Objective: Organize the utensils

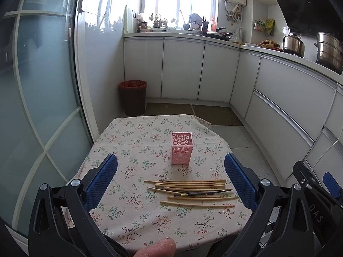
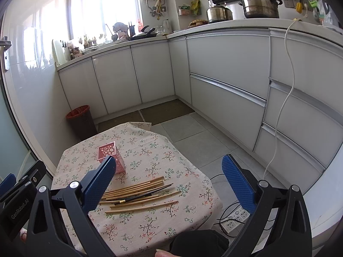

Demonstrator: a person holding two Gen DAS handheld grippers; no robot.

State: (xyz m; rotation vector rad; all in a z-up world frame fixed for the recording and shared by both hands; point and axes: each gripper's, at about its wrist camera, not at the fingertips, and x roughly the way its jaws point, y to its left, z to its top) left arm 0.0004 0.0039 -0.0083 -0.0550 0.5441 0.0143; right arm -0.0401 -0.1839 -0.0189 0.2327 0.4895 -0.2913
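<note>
Chopsticks [image 1: 190, 189] lay loose near the table's [image 1: 128, 224] front edge, maybe two dark ones; our pink holder [image 1: 182, 147] stood behind. We held left gripper [image 1: 170, 180] and right gripper [image 2: 169, 177] wide apart.

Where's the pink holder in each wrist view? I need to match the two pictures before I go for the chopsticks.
Left wrist: pink holder stands upright just right of centre, beyond the chopsticks.
Right wrist: pink holder is left of centre, partly hidden behind the near blue finger.
Shared landmark: the red-lined bin on the floor beyond the table.
</note>
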